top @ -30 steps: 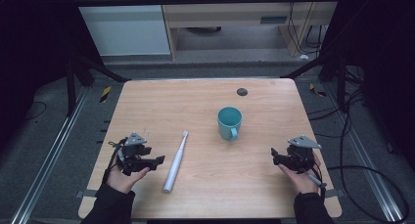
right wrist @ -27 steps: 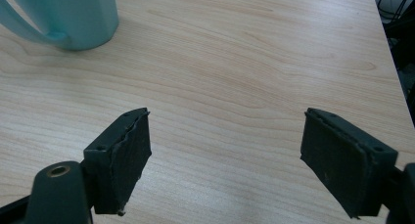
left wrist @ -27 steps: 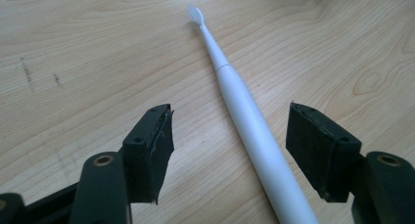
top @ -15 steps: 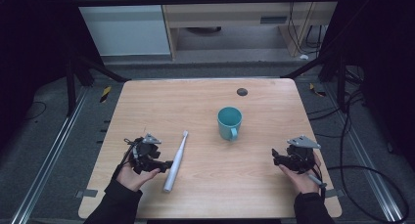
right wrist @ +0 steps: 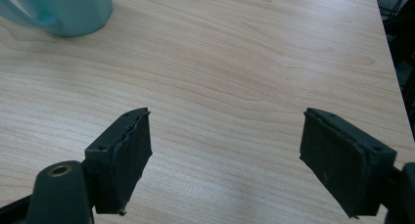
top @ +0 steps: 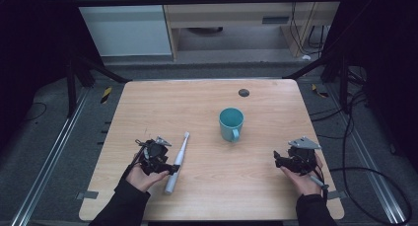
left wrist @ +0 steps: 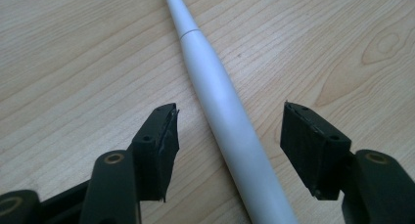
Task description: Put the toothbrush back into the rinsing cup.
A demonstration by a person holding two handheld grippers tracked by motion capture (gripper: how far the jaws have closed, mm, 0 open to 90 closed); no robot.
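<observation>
Fingers (left wrist: 161,141) of my left gripper (left wrist: 230,150) stand spread to either side of the long white plastic toothbrush handle (left wrist: 220,111), which lies flat on the pale wooden table (top: 207,186); neither pad touches it, so I judge the grasp prepared but not made. Closing, lifting and whatever follows are all left to do. In the high view the toothbrush (top: 177,162) lies slantwise at the table's near left, head pointing away from me, with my left gripper (top: 156,158) just beside its lower half. My right gripper (top: 295,159) rests at the near right, its fingers (right wrist: 122,155) spread over bare wood and holding nothing. The teal ceramic mug (top: 231,124) stands upright near the middle, handle towards me, well apart from both grippers. Open wood lies between toothbrush and mug. The near edge is close behind both hands; a small dark round disc (top: 243,92) sits near the far edge.
</observation>
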